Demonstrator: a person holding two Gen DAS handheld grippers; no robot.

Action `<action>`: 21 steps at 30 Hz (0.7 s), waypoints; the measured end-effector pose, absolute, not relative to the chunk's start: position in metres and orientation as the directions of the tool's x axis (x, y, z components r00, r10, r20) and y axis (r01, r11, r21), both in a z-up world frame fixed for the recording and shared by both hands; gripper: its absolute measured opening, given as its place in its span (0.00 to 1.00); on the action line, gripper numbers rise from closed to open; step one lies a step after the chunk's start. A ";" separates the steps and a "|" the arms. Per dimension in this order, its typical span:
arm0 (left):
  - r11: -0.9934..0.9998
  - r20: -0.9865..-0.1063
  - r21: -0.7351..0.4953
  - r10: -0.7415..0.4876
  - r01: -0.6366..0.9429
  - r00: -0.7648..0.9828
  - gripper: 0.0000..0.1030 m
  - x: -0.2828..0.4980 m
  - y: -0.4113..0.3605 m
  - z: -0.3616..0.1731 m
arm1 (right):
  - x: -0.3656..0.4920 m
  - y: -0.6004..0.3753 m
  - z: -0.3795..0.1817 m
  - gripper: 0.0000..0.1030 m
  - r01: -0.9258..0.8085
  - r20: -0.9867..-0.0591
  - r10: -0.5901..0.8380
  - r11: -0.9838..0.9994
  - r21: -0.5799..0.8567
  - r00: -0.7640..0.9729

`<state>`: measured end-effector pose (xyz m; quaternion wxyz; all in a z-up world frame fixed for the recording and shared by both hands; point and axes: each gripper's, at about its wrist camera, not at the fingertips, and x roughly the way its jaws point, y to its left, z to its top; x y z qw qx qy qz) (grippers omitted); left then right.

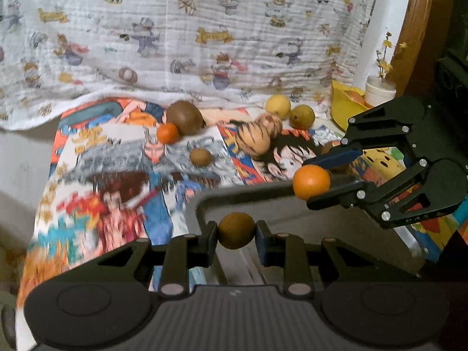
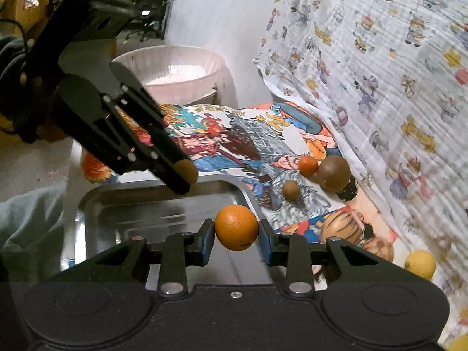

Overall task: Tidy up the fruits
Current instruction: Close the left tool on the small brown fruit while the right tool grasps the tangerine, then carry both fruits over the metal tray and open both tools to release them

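In the left wrist view my left gripper [image 1: 236,235] is shut on a round brown fruit [image 1: 236,229], held above the near corner of a metal tray [image 1: 201,201]. To its right, my right gripper [image 1: 317,182] is shut on an orange [image 1: 310,182] over the tray's far rim. The right wrist view shows the same orange [image 2: 237,227] between the right gripper's [image 2: 237,235] blue pads, above the tray [image 2: 96,196]. The left gripper [image 2: 184,175] comes in from the upper left, the brown fruit [image 2: 189,170] showing at its tip.
On the cartoon-print cloth lie a large brown fruit [image 1: 185,117], a small orange [image 1: 167,133], a small brown fruit [image 1: 200,157], a striped gourd [image 1: 257,137] and two yellow fruits [image 1: 278,106]. A yellow bowl [image 1: 345,105], a white jar [image 1: 379,87] and a white basin [image 2: 175,70] stand around.
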<state>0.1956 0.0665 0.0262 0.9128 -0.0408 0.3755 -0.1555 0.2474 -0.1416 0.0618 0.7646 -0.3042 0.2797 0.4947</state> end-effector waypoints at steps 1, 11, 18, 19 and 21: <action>0.950 -0.676 -0.188 -0.308 0.248 0.670 0.30 0.189 0.064 0.025 | 0.243 -0.143 0.061 0.33 -0.925 -0.726 0.589 0.332 -0.182 0.354; 0.953 -0.696 -0.212 -0.301 0.214 0.652 0.30 0.145 0.049 0.016 | 0.206 -0.155 0.044 0.33 -0.921 -0.740 0.606 0.387 -0.048 0.293; 0.963 -0.722 -0.177 -0.269 0.205 0.638 0.30 0.129 0.040 0.013 | 0.181 -0.159 0.036 0.34 -0.917 -0.756 0.599 0.398 -0.006 0.265; 0.964 -0.723 -0.174 -0.265 0.203 0.638 0.30 0.128 0.039 0.013 | 0.179 -0.159 0.034 0.34 -0.917 -0.758 0.598 0.400 0.002 0.259; 0.963 -0.725 -0.174 -0.267 0.206 0.635 0.30 0.126 0.037 0.013 | 0.176 -0.159 0.031 0.33 -0.917 -0.763 0.595 0.400 0.011 0.251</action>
